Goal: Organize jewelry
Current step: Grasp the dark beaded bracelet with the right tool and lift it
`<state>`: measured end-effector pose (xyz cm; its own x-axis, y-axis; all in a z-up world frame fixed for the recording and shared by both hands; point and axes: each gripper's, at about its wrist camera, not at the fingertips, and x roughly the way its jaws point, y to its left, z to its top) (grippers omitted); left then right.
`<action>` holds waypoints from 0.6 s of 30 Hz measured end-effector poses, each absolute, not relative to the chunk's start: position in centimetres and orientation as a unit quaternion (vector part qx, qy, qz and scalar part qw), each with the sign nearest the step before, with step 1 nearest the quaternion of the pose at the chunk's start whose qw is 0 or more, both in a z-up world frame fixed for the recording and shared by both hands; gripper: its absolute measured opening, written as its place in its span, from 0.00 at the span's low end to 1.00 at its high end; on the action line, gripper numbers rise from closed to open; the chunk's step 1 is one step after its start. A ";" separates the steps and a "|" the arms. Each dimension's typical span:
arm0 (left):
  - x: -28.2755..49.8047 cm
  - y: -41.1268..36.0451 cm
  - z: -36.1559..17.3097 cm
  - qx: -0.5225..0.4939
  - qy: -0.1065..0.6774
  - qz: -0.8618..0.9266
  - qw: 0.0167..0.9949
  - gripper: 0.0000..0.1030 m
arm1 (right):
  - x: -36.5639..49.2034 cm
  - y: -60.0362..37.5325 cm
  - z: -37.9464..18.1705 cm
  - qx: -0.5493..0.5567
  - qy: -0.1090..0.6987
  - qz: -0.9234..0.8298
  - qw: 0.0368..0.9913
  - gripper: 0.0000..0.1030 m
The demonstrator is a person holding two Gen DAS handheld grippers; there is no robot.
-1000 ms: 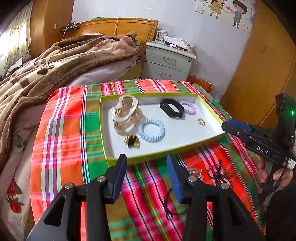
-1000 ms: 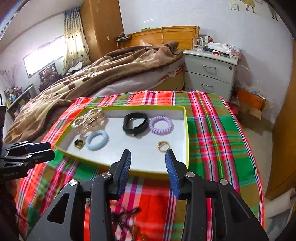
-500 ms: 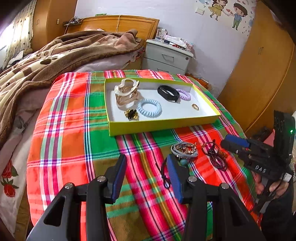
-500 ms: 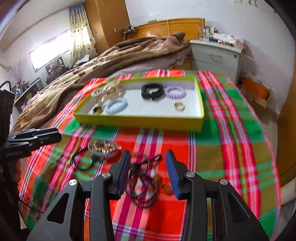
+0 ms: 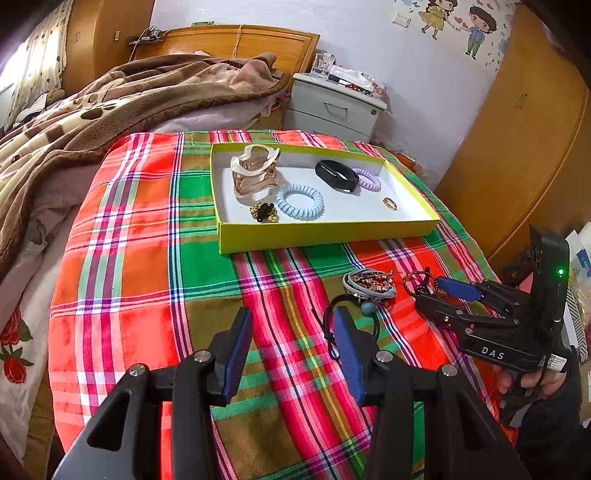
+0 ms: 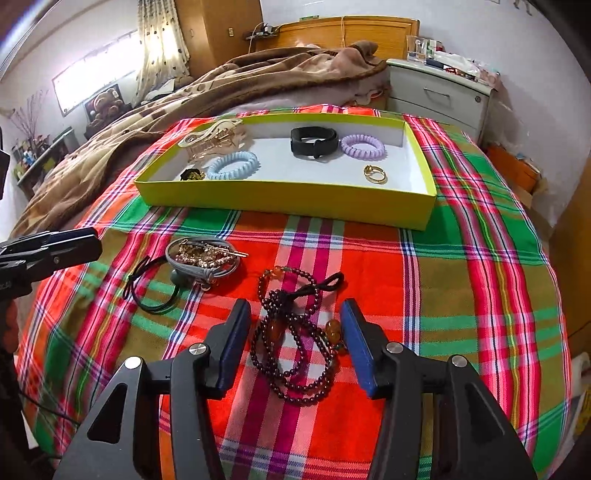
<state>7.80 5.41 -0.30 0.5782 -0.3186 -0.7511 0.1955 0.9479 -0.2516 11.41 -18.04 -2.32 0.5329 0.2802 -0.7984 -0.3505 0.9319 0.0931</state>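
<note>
You are working in a home bedroom: a wooden headboard (image 6: 343, 31) backs a bed under a brown plush blanket (image 6: 207, 96), a grey two-drawer nightstand (image 6: 439, 96) stands beside it, and cartoon children stickers (image 5: 458, 26) decorate the white wall.

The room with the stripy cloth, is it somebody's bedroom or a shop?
Most likely a bedroom in a home. There is a bed with a wooden headboard and a rumpled brown blanket, a grey nightstand beside it, and cartoon stickers on the wall.

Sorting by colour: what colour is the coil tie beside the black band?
Lilac coil tie; clearest in the right wrist view.
</note>
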 end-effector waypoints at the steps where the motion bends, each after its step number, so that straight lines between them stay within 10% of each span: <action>1: 7.8 5.4 -0.3 -0.070 0.436 -0.145 0.885 0.45 | 11.5 -18.0 -2.3 -0.039 0.448 0.178 0.875 0.50; 8: 8.0 5.3 -0.6 -0.069 0.444 -0.143 0.882 0.45 | 11.4 -18.8 -2.2 -0.032 0.447 0.162 0.879 0.20; 18: 8.5 2.9 -1.2 -0.047 0.459 -0.159 0.873 0.45 | 11.3 -20.6 -1.6 -0.001 0.434 0.148 0.889 0.12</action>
<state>8.49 2.91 -1.20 0.5277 -0.3215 -0.7863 0.2353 0.9447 -0.2283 11.30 -20.62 -1.62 0.5798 0.2619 -0.7715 -0.2628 0.9564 0.1272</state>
